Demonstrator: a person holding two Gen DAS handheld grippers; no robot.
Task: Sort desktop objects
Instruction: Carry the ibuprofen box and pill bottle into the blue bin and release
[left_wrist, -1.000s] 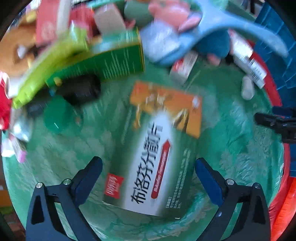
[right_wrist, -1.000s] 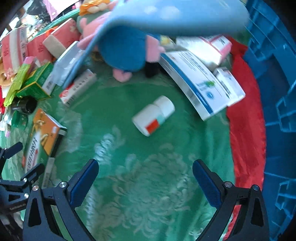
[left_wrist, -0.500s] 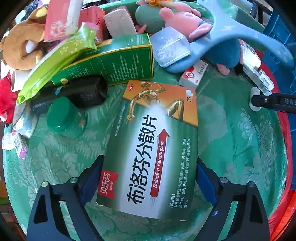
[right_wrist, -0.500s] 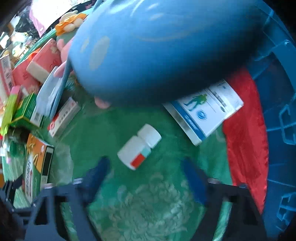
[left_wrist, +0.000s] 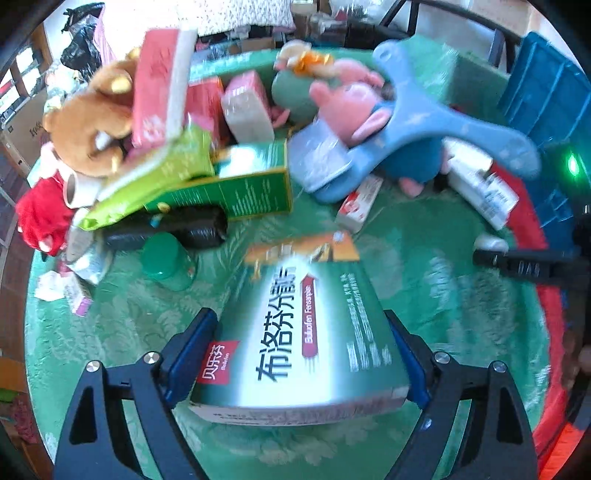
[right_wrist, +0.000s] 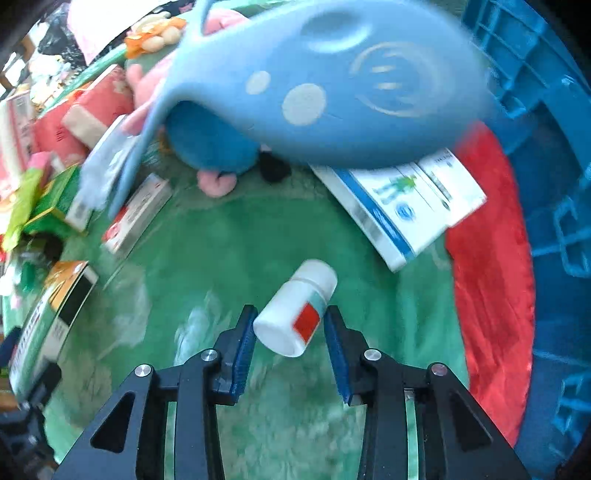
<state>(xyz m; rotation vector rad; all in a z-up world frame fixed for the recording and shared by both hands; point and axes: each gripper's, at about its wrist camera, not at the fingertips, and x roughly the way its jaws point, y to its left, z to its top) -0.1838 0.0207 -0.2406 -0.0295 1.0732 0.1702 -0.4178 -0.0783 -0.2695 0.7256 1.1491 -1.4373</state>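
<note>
A home: plush toys (left_wrist: 92, 122), patterned green tablecloth (left_wrist: 110, 332).

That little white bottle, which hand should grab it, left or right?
Right. The right gripper already has the white bottle between its fingers, while the left gripper is busy holding the green medicine box.

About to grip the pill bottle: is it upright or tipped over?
Tipped over. The pill bottle lies on its side on the green cloth, cap pointing away, between the right gripper's open jaws.

the green medicine box (left_wrist: 295, 332) reads "布洛芬分散片" and "贝乐芬"
</note>
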